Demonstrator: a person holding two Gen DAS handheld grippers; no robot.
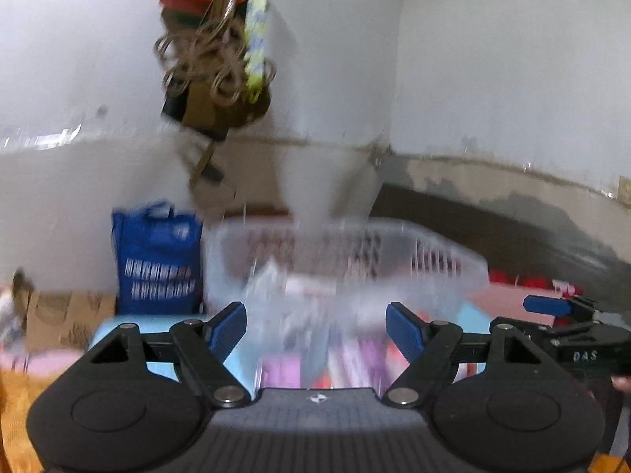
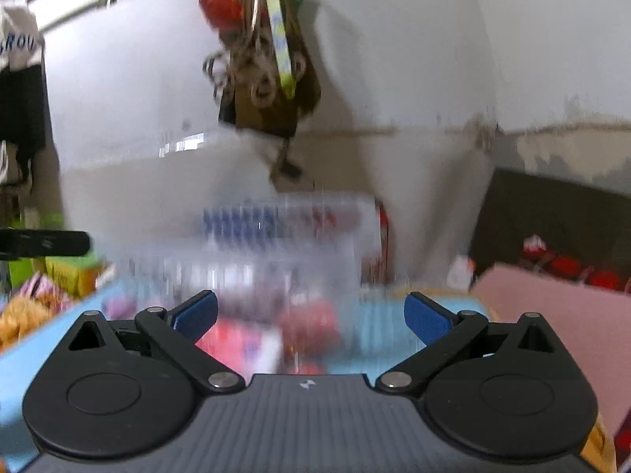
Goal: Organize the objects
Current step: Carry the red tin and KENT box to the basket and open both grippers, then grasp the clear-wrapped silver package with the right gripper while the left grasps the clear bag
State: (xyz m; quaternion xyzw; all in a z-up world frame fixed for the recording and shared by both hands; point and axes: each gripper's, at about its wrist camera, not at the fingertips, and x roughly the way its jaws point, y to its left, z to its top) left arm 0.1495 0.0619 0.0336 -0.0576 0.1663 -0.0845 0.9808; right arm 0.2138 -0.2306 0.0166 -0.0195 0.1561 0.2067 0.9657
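Grippers: left gripper [image 1: 315, 329] and right gripper [image 2: 309, 317] both spread wide, empty. Clear basket [image 1: 343, 268] on blue surface [image 1: 130, 325], blurred items inside; sorting apparently underway, remainder unclear.

basket [image 1: 465, 264]: clear plastic, slotted walls
tote bag [image 1: 157, 256]: blue, white print
mat [image 2: 552, 307]: pink
tabletop [image 2: 47, 351]: light blue
gripper pads [image 1: 226, 329]: blue, on black arms
hanging strap [image 1: 258, 27]: yellow, pale patterned
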